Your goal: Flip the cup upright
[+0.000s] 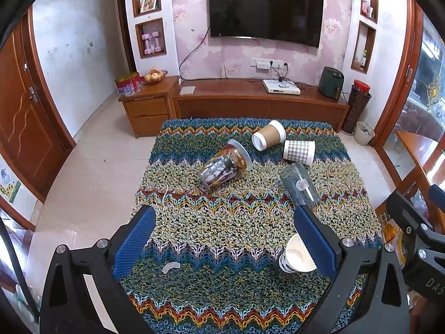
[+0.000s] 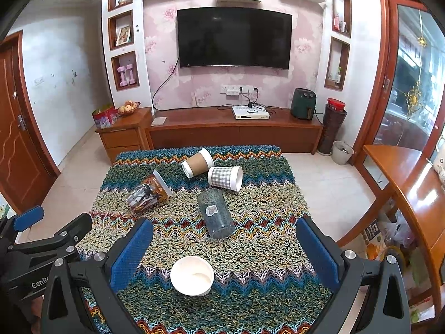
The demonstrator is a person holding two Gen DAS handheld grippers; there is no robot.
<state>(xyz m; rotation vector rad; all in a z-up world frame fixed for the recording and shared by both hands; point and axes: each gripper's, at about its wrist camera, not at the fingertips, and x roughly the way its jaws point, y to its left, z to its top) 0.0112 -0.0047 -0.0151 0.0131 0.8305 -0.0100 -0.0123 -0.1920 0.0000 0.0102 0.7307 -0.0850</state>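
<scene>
Several cups are on a zigzag-patterned rug-covered table (image 1: 222,222). A white paper cup (image 1: 296,256) (image 2: 192,275) stands upright at the near side, mouth up. Lying on their sides are a dark green translucent cup (image 1: 299,185) (image 2: 215,214), a printed clear cup with a lid (image 1: 225,165) (image 2: 147,192), a brown-sleeved coffee cup (image 1: 268,138) (image 2: 197,162) and a checked cup (image 1: 299,151) (image 2: 225,178). My left gripper (image 1: 225,245) is open and empty, with the white cup beside its right finger. My right gripper (image 2: 224,253) is open and empty above the white cup.
A wooden TV cabinet (image 1: 258,103) and a side cabinet (image 1: 147,105) stand beyond the table's far edge. A wooden table (image 2: 411,183) is at the right. A small white plastic piece (image 1: 171,266) lies on the rug. The right gripper's body (image 1: 417,231) shows at the left wrist view's right edge.
</scene>
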